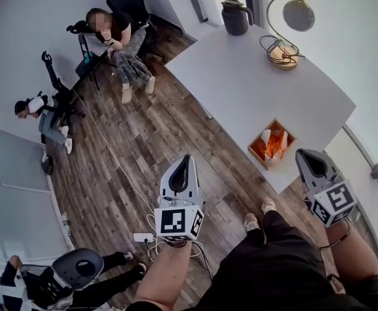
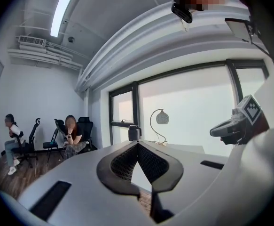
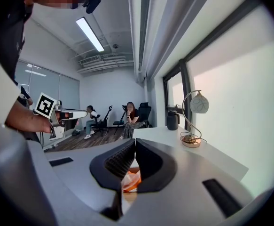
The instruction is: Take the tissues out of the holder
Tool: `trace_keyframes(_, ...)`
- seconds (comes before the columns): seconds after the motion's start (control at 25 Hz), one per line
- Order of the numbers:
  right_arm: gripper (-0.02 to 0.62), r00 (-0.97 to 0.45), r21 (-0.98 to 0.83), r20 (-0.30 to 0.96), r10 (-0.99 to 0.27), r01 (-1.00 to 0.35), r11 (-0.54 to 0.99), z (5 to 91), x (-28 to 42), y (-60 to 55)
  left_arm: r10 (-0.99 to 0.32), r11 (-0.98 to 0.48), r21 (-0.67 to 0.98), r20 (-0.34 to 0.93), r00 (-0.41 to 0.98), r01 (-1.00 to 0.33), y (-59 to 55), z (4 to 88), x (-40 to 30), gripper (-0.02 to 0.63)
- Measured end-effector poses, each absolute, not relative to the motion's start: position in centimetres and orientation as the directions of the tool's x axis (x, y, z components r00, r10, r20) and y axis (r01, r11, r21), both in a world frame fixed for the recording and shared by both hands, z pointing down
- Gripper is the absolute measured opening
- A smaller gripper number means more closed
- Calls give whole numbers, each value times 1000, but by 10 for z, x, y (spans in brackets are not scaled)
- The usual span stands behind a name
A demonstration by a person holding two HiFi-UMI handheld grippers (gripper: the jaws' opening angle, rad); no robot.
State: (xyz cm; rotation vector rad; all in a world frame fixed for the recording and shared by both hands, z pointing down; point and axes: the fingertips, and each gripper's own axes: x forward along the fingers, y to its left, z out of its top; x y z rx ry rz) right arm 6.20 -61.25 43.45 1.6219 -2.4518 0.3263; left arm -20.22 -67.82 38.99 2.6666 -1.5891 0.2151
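The person is holding both grippers out in front of the body, over the wooden floor (image 1: 143, 148) and the near edge of the white table (image 1: 240, 83). The left gripper (image 1: 187, 159) is hanging above the floor, well apart from the table. Its jaws are meeting at the tips and gripping nothing. The right gripper (image 1: 305, 155) is hovering at the table's near edge, just beside the holder (image 1: 259, 159). Its jaws are likewise pressing together at the tips and carrying nothing. The holder, a small open wooden box, is sitting near that edge of the table with orange and white tissues (image 1: 273, 144) bunching up inside it. In the right gripper view the tissues are showing through the gap below the closed tips. A dark jug (image 1: 235, 17) and a curved lamp (image 1: 284, 28) are standing at the table's far end. A seated person (image 1: 120, 41) is resting on a chair by the far wall
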Motion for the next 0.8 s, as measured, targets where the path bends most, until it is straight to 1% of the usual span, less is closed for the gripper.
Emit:
trace_keyframes(0.2, 5, -405, -117, 281, -870, -914, 387, 460, 64, -623, -883, -452, -39, 160, 441, -891, -688, 406, -199, 5)
trace_keyframes(0.4, 5, -463, -138, 290, -838, -886, 442, 478, 59, -630, -881, -454, -42, 170, 441, -890, -698, 425, -192, 5)
trace_keyframes(0.56, 8, -491, -102, 311, -814, -869, 485, 489, 59, -633, -873, -463, -30, 190, 450, -886, -703, 440, -178, 5)
trace_keyframes(0.6, 21, -495, -105, 312, -811, -866, 488, 492, 59, -634, -872, -461, -25, 198, 447, -887, -704, 445, -177, 5)
trace_keyframes(0.64, 53, -500, -112, 313, -808, -864, 491, 495, 59, -635, -872, -458, -22, 207, 444, -889, -705, 451, -177, 5)
trace_keyframes(0.8, 128, -533, -113, 341, -774, -841, 529, 511, 54, -639, -861, -468, -36, 244, 446, -883, -707, 468, -175, 5)
